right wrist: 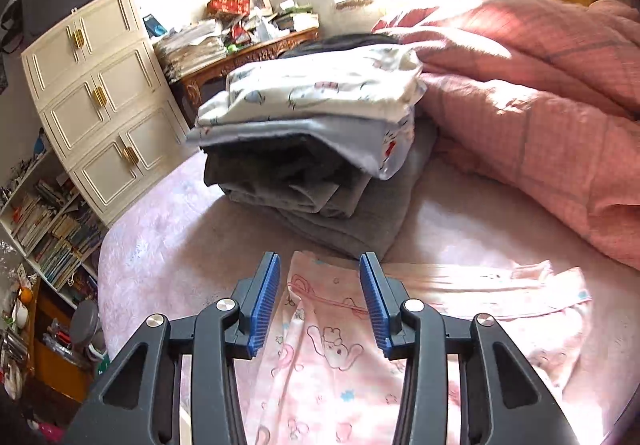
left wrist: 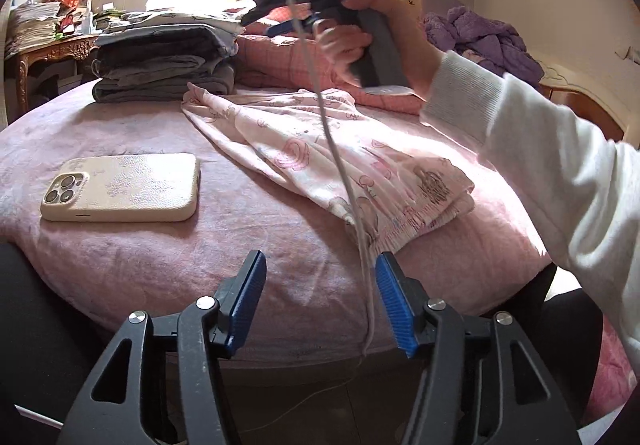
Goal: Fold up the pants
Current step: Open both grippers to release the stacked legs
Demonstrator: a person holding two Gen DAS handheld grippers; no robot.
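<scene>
Pink printed pyjama pants point(left wrist: 320, 149) lie on the pink bed cover point(left wrist: 140, 257), doubled lengthwise, with the gathered waistband toward the right front. My left gripper point(left wrist: 321, 273) is open just short of the waistband with only bed cover between its blue pads. A person's hand point(left wrist: 348, 41) in a white sleeve point(left wrist: 560, 165) holds the other gripper high over the far end of the pants. In the right wrist view the right gripper point(right wrist: 320, 273) is open above the pants point(right wrist: 332, 349), its pads apart from the cloth.
A pile of folded clothes point(left wrist: 164, 61) point(right wrist: 320, 149) stands at the back of the bed. A phone point(left wrist: 124, 187) lies left of the pants. A white cable point(left wrist: 340, 165) hangs across them. A pink quilt point(right wrist: 520, 105) is bunched behind, and a cabinet point(right wrist: 96, 101) stands to the left.
</scene>
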